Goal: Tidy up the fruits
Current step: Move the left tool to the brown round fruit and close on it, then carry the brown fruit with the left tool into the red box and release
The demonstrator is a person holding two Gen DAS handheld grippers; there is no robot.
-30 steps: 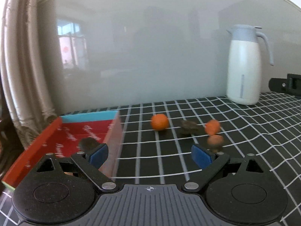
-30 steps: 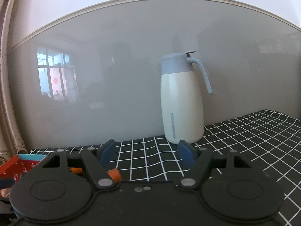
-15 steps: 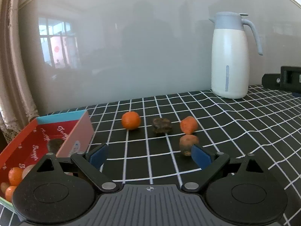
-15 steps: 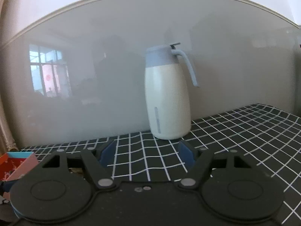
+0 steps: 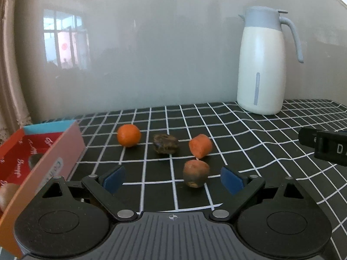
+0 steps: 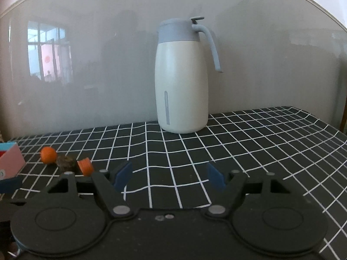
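In the left wrist view an orange tangerine (image 5: 128,138), a dark wrinkled fruit (image 5: 166,144), an orange piece (image 5: 200,145) and a brownish-orange fruit (image 5: 196,173) lie on the black checked cloth. My left gripper (image 5: 172,179) is open and empty, with the brownish-orange fruit just ahead between its fingers. A red box (image 5: 41,158) at the left holds fruit. My right gripper (image 6: 168,176) is open and empty; its view shows the tangerine (image 6: 48,155), dark fruit (image 6: 66,163) and orange piece (image 6: 86,167) at the left.
A white jug with a grey lid (image 5: 263,65) stands at the back by the glossy wall, also in the right wrist view (image 6: 182,75). A black device (image 5: 325,145) is at the right edge. The box corner (image 6: 9,162) shows at the right view's left.
My left gripper has swung right, from over the box toward the loose fruits, and come closer to them. My right gripper has turned left, so the fruits come into its view.
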